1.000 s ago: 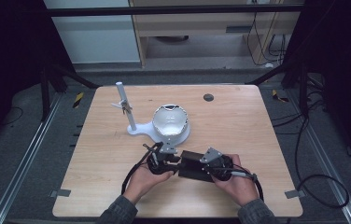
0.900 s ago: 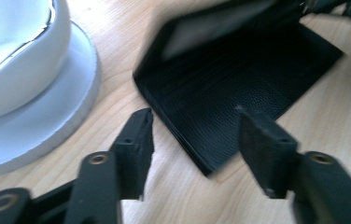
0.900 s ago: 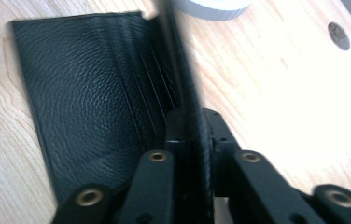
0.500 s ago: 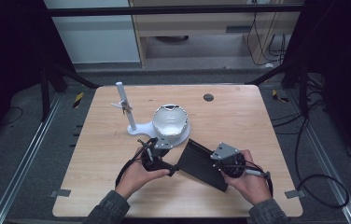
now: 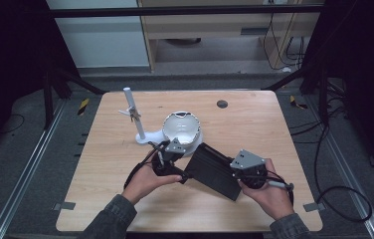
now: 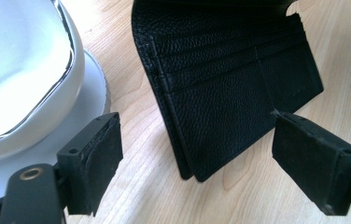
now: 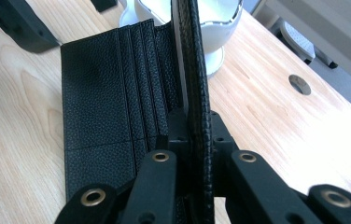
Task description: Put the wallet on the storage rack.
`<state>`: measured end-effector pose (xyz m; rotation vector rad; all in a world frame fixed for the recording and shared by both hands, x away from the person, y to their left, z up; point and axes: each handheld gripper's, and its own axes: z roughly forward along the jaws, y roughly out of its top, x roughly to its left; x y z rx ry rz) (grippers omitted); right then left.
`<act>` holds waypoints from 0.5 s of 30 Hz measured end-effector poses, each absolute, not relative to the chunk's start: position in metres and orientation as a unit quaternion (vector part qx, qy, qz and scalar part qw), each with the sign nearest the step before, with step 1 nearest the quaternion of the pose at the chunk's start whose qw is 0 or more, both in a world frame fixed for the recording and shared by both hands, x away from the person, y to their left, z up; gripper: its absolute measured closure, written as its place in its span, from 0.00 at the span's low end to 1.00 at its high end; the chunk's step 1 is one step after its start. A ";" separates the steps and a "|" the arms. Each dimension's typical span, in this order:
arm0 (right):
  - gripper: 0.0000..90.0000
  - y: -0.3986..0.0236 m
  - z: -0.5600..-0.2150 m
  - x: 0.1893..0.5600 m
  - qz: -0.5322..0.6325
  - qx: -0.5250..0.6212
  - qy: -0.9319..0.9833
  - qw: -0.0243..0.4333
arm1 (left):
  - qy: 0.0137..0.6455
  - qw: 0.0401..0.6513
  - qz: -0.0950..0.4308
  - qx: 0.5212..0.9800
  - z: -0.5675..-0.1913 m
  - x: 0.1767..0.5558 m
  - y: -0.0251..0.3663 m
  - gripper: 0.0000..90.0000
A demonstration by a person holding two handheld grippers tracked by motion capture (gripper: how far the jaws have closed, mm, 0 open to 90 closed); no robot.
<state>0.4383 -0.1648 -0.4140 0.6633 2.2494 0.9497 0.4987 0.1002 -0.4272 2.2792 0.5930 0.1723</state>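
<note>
Right gripper [image 7: 192,140] jaws clamp wallet [image 5: 214,169] flap, left gripper [image 6: 197,158] agape (just widened), bowl [image 5: 181,128] beside.

In the left gripper view, the wallet [image 6: 229,88] runs off the top edge, so its far flap is cut away, and the white bowl [image 6: 19,70] is cropped at the left and top. In the right gripper view, the fingers [image 7: 178,128] cover the strip of raised flap they pinch, and that flap hides the bowl's middle. In the high view, the small clip on the white post [image 5: 134,115] is too small to identify.
</note>
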 end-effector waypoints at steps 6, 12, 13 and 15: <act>0.94 -0.164 -0.410 0.438 0.367 0.245 0.845 0.302 | 0.232 0.379 0.065 0.893 -0.430 0.502 0.099 0.17; 0.94 -0.164 -0.408 0.437 0.374 0.242 0.842 0.303 | 0.231 0.385 0.067 0.891 -0.427 0.501 0.102 0.17; 0.94 -0.164 -0.407 0.436 0.377 0.241 0.841 0.304 | 0.231 0.385 0.068 0.891 -0.426 0.501 0.102 0.17; 0.94 -0.164 -0.406 0.436 0.381 0.240 0.839 0.306 | 0.226 0.384 0.071 0.893 -0.422 0.500 0.103 0.17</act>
